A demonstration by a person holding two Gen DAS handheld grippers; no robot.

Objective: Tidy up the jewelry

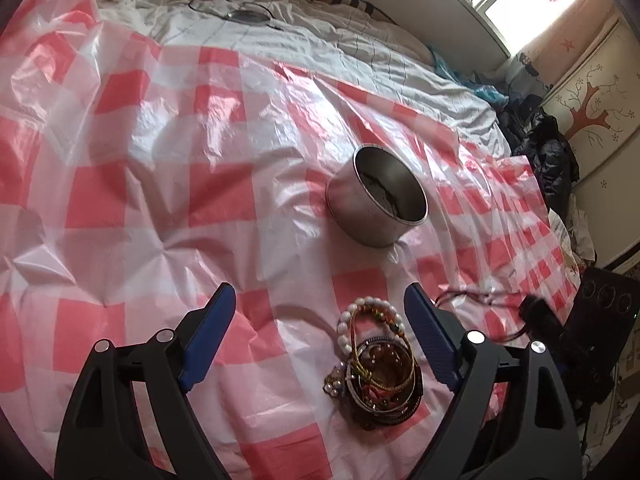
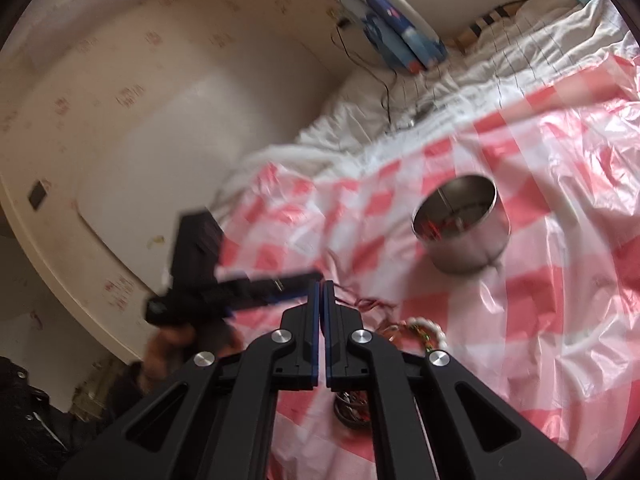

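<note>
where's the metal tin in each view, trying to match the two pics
Left wrist view: the metal tin sits right of centre on the checked plastic sheet, beyond the pile of bracelets.
Right wrist view: the same tin lies right of centre, above and right of the shut jaws.
Shared landmark: the bracelet pile, whose white beads show just below the tin in both.
</note>
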